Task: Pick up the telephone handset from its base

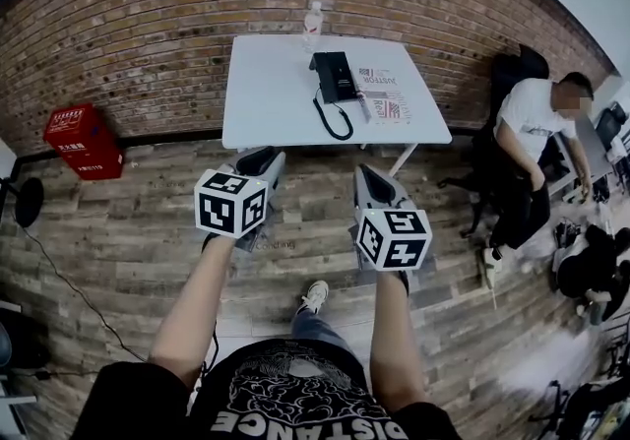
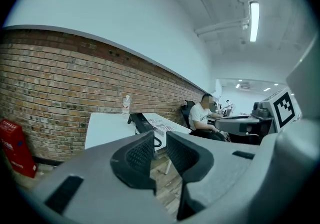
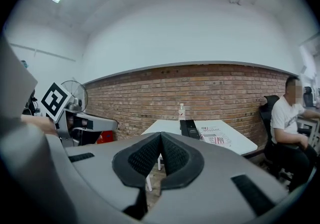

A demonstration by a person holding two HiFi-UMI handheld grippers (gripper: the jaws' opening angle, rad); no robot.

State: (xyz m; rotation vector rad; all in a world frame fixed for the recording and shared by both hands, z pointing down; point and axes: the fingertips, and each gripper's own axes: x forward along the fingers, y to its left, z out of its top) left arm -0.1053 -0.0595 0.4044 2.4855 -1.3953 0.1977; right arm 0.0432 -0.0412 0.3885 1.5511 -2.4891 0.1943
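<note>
You're in a black T-shirt (image 1: 295, 391), short sleeves, with a pale swirling print and big white block letters across the front. Below it, blue jeans (image 1: 313, 328) and one white sneaker (image 1: 315, 295). Your left gripper (image 1: 262, 157) has a smooth grey shell, and so does your right gripper (image 1: 370, 173). Each carries a white block with black square markers: the left cube (image 1: 231, 203) and the right cube (image 1: 394, 238). Up close, the left pads (image 2: 139, 156) are black, curved and mesh-textured. The right pads (image 3: 144, 158) match, with dark rectangular slots in the grey casing.
</note>
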